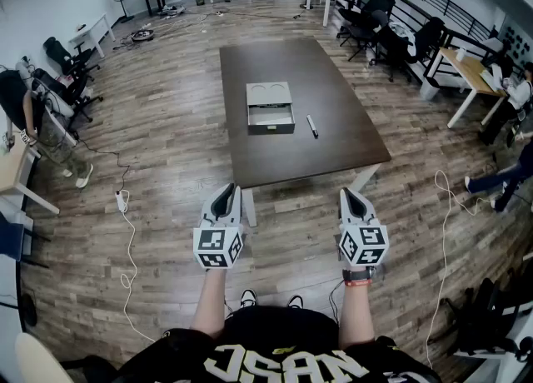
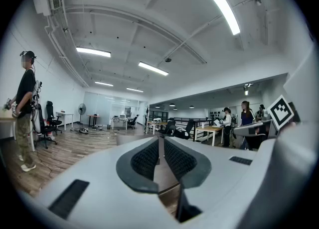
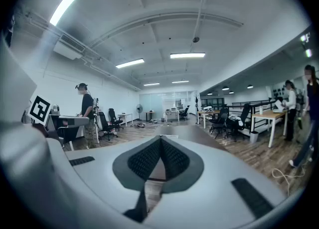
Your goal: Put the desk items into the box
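A grey open box [image 1: 271,107] sits in the middle of a dark brown table [image 1: 333,152]. A black-and-white marker pen [image 1: 312,126] lies on the table just right of the box. Both grippers hang side by side over the wooden floor, short of the table's near edge. My left gripper [image 1: 225,193] [image 2: 160,141] is shut, its ribbed pads meeting at the tips with nothing between them. My right gripper [image 1: 347,194] [image 3: 160,140] is shut and empty too. Both point toward the table, which shows beyond the jaws.
A white cable and power strip [image 1: 122,200] lie on the floor at the left. Another cable [image 1: 444,231] runs along the right. Office chairs [image 1: 379,36] and desks [image 1: 466,73] ring the room. A person [image 2: 25,108] stands to the left.
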The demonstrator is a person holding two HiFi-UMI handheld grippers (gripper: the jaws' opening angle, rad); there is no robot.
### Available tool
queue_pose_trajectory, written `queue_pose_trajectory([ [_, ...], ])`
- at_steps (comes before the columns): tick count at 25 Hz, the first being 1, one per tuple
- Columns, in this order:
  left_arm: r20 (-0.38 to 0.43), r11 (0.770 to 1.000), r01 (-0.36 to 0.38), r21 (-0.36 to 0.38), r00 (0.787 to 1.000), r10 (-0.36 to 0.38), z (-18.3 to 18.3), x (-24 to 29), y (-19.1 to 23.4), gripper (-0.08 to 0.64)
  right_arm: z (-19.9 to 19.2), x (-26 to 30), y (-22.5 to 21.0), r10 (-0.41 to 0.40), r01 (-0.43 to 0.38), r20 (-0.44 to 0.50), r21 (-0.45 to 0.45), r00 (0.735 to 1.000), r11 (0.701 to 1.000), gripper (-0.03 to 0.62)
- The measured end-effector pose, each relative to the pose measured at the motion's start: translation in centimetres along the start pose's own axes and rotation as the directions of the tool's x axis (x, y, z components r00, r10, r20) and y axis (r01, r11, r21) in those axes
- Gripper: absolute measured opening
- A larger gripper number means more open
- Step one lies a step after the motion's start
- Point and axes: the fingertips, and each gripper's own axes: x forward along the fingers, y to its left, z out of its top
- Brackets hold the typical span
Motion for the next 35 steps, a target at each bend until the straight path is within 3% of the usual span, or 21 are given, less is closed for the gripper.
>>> queue_pose_trajectory([
  [7, -0.028, 1.0, -0.028, -0.002, 0.999, 0.028, -1.6, -0.5, -3.2, 0.046, -0.6, -2.0, -1.4, 0.037, -0.037, 0.023, 0.013, 0.999, 0.999, 0.009],
  [15, -0.058, 0.999, 0.03, 0.025, 0.998, -0.028, -2.7, 0.3, -9.9, 0.046, -2.7, -3.2, -2.6, 0.081, -0.081, 0.007, 0.033, 0.997, 0.996, 0.009],
  [19, -0.083, 1.0, 0.025, 0.017, 0.996, -0.023, -4.0, 0.4, -11.1, 0.046, -4.5, -2.6, -3.5, 0.102, -0.1, -0.033, 0.052, 0.994, 0.994, 0.009],
  [26, -0.106, 1.0, 0.017, 0.014, 0.994, -0.016, -5.4, 3.3, -8.5, 0.046, -5.4, 1.5, -4.2, 0.103, -0.099, -0.064, 0.062, 0.993, 0.993, 0.009],
  [30, -0.114, 0.999, 0.04, -0.001, 0.993, -0.04, -6.5, 8.0, -5.8, 0.046, -5.5, 6.6, -4.5, 0.1, -0.096, -0.09, 0.052, 0.991, 0.994, 0.01],
  [35, -0.098, 0.996, 0.09, -0.029, 0.991, -0.092, -5.8, 15.2, -1.3, 0.046, -2.9, 14.5, -5.5, 0.093, -0.091, -0.089, 0.026, 0.992, 0.995, 0.009],
])
